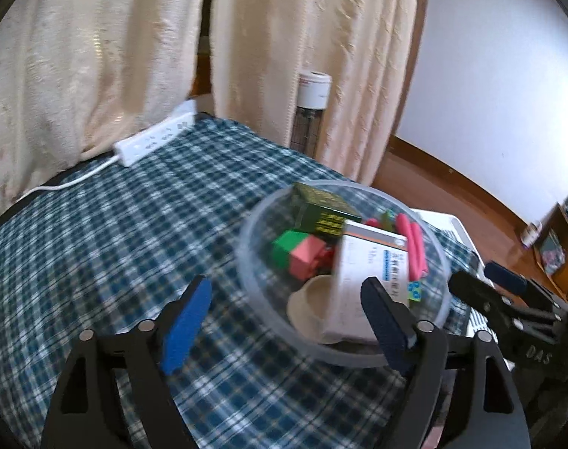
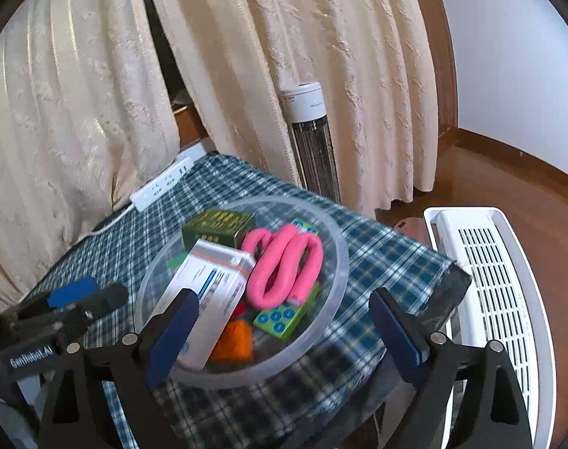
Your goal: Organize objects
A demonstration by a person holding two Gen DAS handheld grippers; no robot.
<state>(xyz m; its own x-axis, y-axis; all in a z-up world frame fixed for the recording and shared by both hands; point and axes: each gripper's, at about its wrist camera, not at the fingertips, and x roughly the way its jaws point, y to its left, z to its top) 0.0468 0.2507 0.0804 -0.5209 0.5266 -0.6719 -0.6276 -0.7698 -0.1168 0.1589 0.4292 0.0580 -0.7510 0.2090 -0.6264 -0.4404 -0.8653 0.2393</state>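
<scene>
A clear plastic bowl (image 1: pixel 246 262) (image 2: pixel 336 247) stands on the checked tablecloth. It holds a white medicine box (image 1: pixel 373 273) (image 2: pixel 209 292), a dark green box (image 1: pixel 321 205) (image 2: pixel 216 224), a pink coiled toy (image 1: pixel 411 239) (image 2: pixel 287 265), green and pink blocks (image 1: pixel 298 250), a beige cup (image 1: pixel 310 303), an orange thing (image 2: pixel 235 340) and a green dotted block (image 2: pixel 280 318). My left gripper (image 1: pixel 284 321) is open and empty, just in front of the bowl's near left rim. My right gripper (image 2: pixel 284 333) is open and empty, straddling the bowl's near rim.
A white power strip (image 1: pixel 152 138) (image 2: pixel 164 183) lies at the table's far edge by cream curtains. A tower heater (image 2: pixel 313 142) stands behind the table. A white slatted rack (image 2: pixel 493 299) stands right of the table above the wooden floor.
</scene>
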